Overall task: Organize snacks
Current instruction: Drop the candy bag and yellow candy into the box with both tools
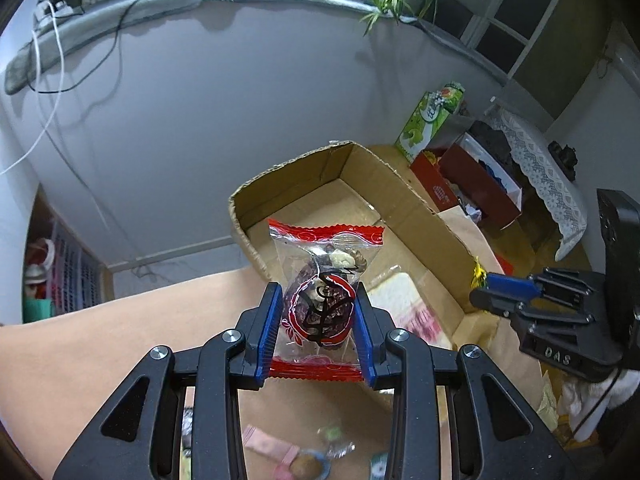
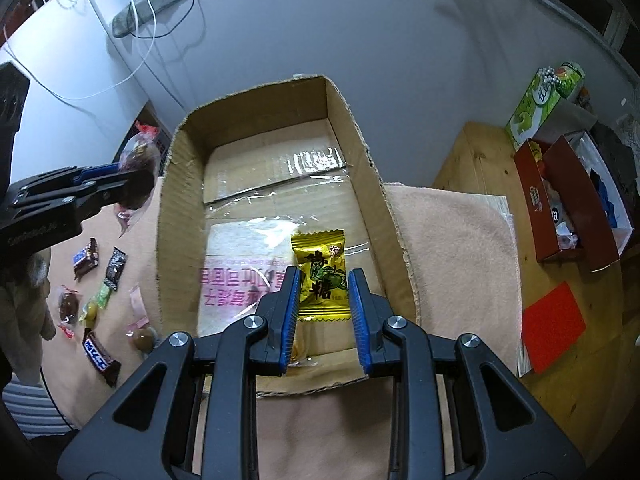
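My left gripper is shut on a clear snack packet with red ends and holds it in the air in front of the open cardboard box. It shows at the left of the right wrist view too. My right gripper is shut on a yellow candy packet and holds it above the box's near right part. In the left wrist view the right gripper is at the box's right wall.
Several loose candies lie on the pink cloth left of the box. A wooden table at the right carries a red box, a green carton and a red card. A grey wall stands behind.
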`<move>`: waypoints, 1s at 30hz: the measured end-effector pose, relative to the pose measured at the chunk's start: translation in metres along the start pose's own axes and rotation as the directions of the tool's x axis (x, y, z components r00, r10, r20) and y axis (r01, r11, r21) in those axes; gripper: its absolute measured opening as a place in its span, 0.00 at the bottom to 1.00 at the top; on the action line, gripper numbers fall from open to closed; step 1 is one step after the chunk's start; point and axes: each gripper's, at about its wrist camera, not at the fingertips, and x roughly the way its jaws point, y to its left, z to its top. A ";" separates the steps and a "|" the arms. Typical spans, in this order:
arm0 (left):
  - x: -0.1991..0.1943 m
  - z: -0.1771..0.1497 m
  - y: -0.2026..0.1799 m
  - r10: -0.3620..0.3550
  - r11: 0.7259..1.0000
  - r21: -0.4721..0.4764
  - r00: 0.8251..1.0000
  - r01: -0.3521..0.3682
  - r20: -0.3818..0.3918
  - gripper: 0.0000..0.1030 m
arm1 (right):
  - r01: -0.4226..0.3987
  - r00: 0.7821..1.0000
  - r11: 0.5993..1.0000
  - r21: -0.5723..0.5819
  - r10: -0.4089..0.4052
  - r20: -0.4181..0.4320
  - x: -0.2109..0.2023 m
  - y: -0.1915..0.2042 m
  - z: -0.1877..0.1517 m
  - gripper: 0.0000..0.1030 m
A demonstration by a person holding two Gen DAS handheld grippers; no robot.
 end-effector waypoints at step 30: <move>-0.001 0.006 0.003 0.002 1.000 -0.029 1.000 -0.002 -0.006 0.59 | 0.006 1.000 1.000 -0.026 -0.006 0.026 -0.009 0.013 -0.002 0.55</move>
